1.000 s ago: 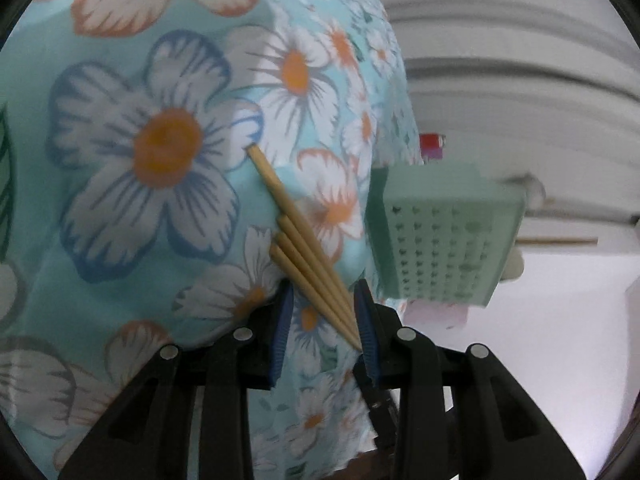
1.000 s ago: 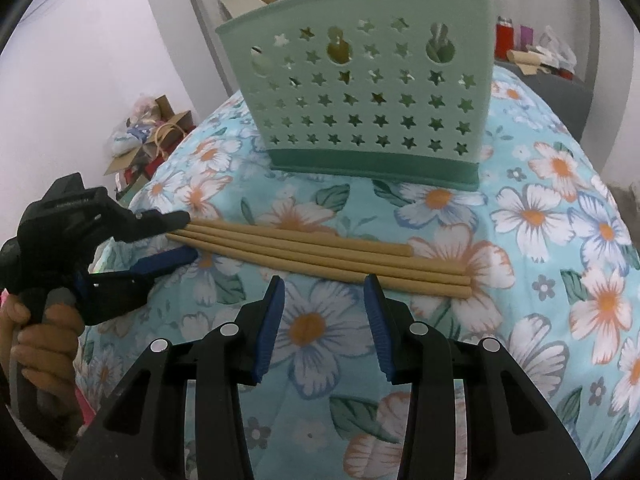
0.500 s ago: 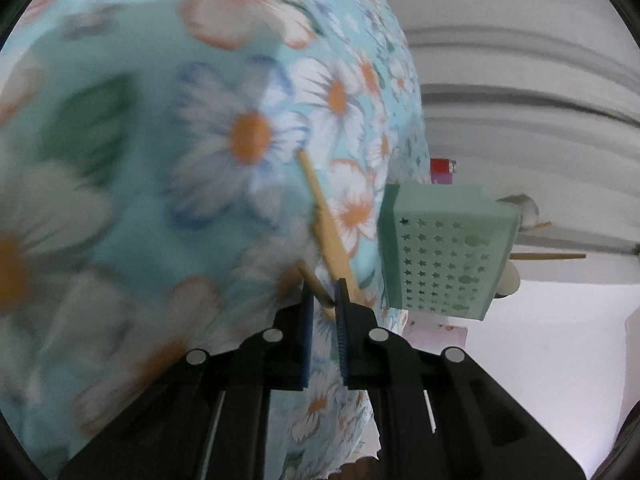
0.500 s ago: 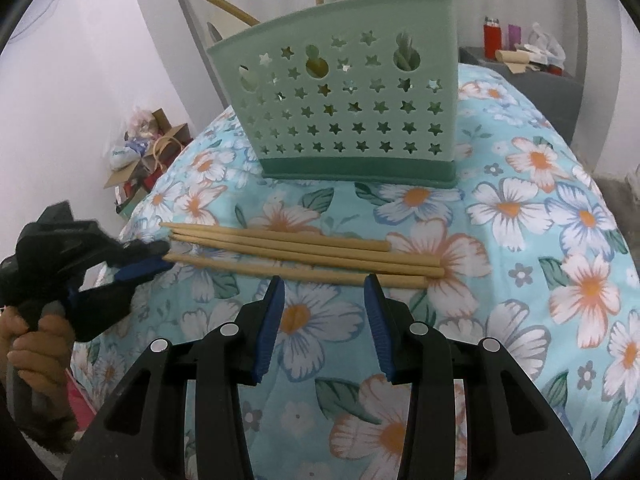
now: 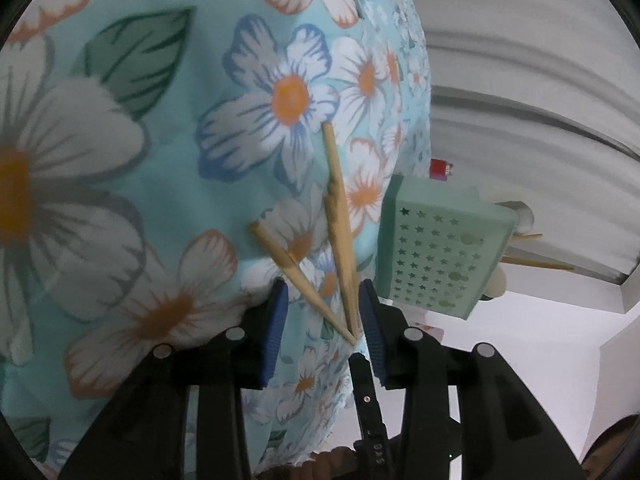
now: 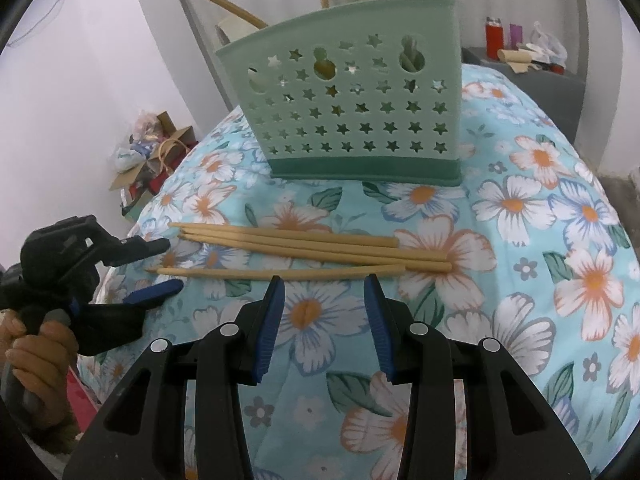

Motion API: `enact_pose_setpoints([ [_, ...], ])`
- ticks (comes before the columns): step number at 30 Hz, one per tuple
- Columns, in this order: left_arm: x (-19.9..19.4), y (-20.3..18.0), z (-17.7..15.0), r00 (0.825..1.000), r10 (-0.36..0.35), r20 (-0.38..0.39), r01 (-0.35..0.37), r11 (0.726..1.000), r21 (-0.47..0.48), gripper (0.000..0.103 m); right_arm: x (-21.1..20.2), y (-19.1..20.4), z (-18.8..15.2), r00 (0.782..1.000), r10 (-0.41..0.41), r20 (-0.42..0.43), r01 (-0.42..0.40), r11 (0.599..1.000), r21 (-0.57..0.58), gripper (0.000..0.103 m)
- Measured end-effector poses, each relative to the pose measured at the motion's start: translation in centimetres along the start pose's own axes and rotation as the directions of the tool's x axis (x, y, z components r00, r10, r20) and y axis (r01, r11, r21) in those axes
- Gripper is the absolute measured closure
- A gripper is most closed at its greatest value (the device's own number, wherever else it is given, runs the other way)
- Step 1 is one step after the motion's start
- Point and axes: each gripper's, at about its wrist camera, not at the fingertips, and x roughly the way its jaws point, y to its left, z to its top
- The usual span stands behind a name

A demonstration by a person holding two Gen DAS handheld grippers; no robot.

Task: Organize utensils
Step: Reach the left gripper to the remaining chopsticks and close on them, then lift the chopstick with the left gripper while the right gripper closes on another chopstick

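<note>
Floral cloth bears four tan chopsticks before the green caddy. Left gripper, jaws just reopened, straddles their tips ungripped. Right gripper hovers half-open, empty.

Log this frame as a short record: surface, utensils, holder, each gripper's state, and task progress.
surface: floral tablecloth
utensils: four wooden chopsticks lying loose, one apart from the other three
holder: green star-cut utensil basket upright behind them, already holding some utensils
left gripper: jaws just been opening; chopstick tips between them, not pinched
right gripper: open, empty, above the cloth near the chopsticks
progress: no chopstick lifted yet
</note>
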Motion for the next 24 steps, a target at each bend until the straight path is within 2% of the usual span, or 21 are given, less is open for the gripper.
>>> enact_pose_setpoints([
  [5, 0.8, -0.3, 0.1, 1.000, 0.017, 0.015, -0.017, 1.000, 0.010, 0.073, 0.2, -0.5, -0.1, 1.000, 0.004, -0.006, -0.003, 1.000, 0.026, 0.064],
  [9, 1.2, 0.5, 0.2, 0.999, 0.041, 0.022, -0.041, 0.999, -0.003, 0.091, -0.2, -0.7, -0.3, 1.000, -0.010, 0.009, 0.010, 0.999, 0.036, 0.064],
  [12, 1.1, 0.8, 0.3, 0.999, 0.038, 0.026, -0.038, 0.999, -0.009, 0.091, -0.1, -1.2, -0.7, 1.000, -0.012, -0.001, 0.012, 0.999, 0.053, 0.064],
  [24, 0.5, -1.0, -0.8, 0.997, 0.043, 0.067, -0.050, 0.993, 0.109, 0.094, -1.0, -2.2, -1.0, 1.000, 0.009, 0.021, -0.010, 0.997, 0.080, 0.064],
])
